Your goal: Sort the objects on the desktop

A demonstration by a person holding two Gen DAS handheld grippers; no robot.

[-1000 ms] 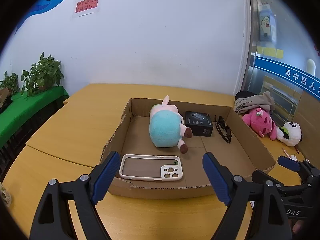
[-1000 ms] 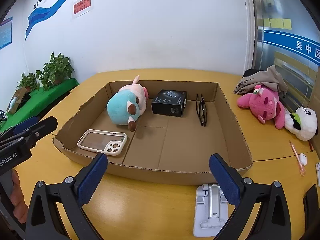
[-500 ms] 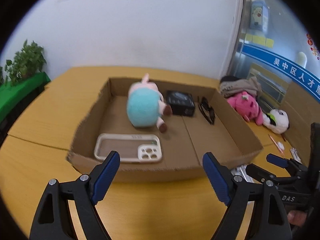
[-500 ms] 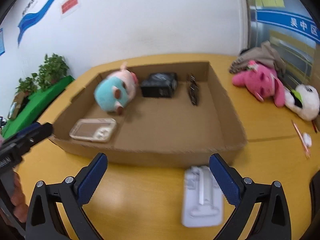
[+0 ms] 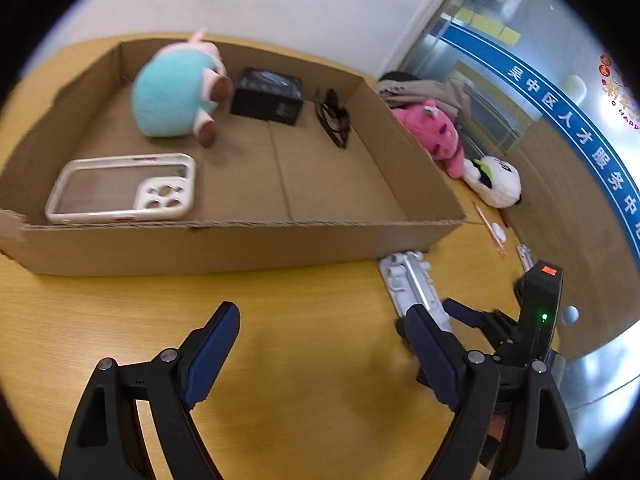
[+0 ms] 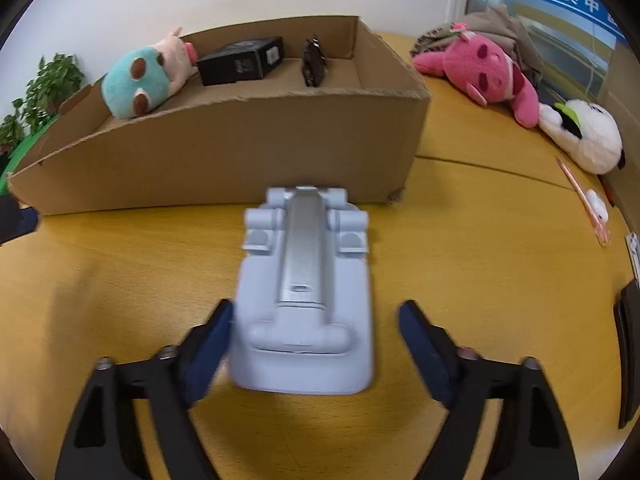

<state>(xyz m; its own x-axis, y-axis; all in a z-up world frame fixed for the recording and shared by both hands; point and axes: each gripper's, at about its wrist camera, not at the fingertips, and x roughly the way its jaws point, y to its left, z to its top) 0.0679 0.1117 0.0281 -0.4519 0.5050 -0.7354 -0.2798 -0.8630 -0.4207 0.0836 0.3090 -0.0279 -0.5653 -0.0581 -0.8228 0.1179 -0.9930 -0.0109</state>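
Note:
A folded white phone stand (image 6: 306, 292) lies flat on the yellow table in front of the cardboard box (image 6: 224, 160). My right gripper (image 6: 316, 340) is open, its near end sitting between the two fingers, not touching. The stand also shows in the left wrist view (image 5: 414, 284). My left gripper (image 5: 324, 348) is open and empty above bare table. The box (image 5: 224, 244) holds a teal plush (image 5: 172, 100), a black box (image 5: 268, 96), dark glasses (image 5: 334, 120) and a white phone case (image 5: 124, 188).
A pink plush (image 6: 484, 68) and a panda plush (image 6: 584, 136) lie on the table right of the box, with a pink pen (image 6: 584, 200) and a small white item beside them. A dark object (image 6: 628, 348) sits at the far right edge. Potted plants (image 6: 44, 88) stand left.
Both grippers dropped lower and moved right. The right gripper closed in on the phone stand, which now lies between its open fingers. The left gripper drew back from the box.

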